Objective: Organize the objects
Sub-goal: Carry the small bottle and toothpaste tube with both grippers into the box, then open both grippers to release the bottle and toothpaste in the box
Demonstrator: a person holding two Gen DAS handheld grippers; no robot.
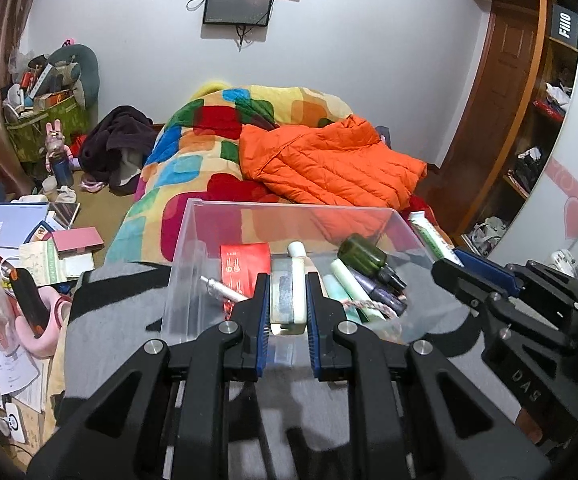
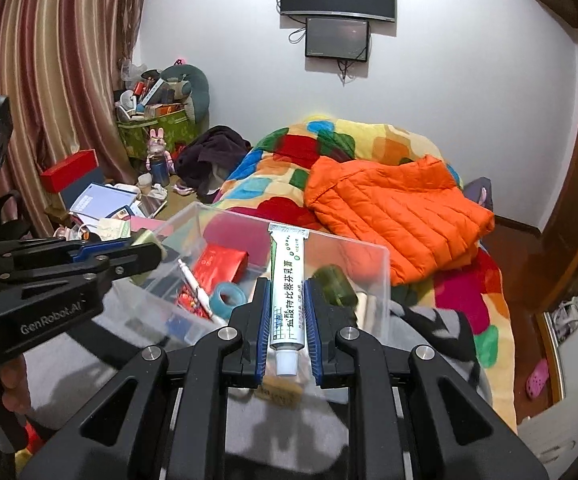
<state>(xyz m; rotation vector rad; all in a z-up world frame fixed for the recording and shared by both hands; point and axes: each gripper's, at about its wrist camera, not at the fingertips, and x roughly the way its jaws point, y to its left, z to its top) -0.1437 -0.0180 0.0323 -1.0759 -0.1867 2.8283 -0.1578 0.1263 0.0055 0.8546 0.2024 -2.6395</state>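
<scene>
A clear plastic box (image 1: 193, 248) stands on the bed and holds a red packet (image 1: 245, 264), a green bottle (image 1: 363, 256), tubes and other small items. My left gripper (image 1: 287, 300) is shut on a pale yellowish bottle with a white cap (image 1: 289, 300), held over the box's near side. My right gripper (image 2: 287, 308) is shut on a white ointment tube (image 2: 287, 284), cap toward me, at the near edge of the box (image 2: 381, 276). The right gripper shows at the right of the left wrist view (image 1: 449, 266), holding the tube (image 1: 431, 236).
The bed carries a multicoloured blanket (image 1: 209, 140), an orange down jacket (image 1: 329, 164) and a grey and black cloth (image 1: 117, 320) under the box. Books and clutter (image 1: 37, 240) cover the floor at left. A wooden wardrobe (image 1: 501, 120) stands at right.
</scene>
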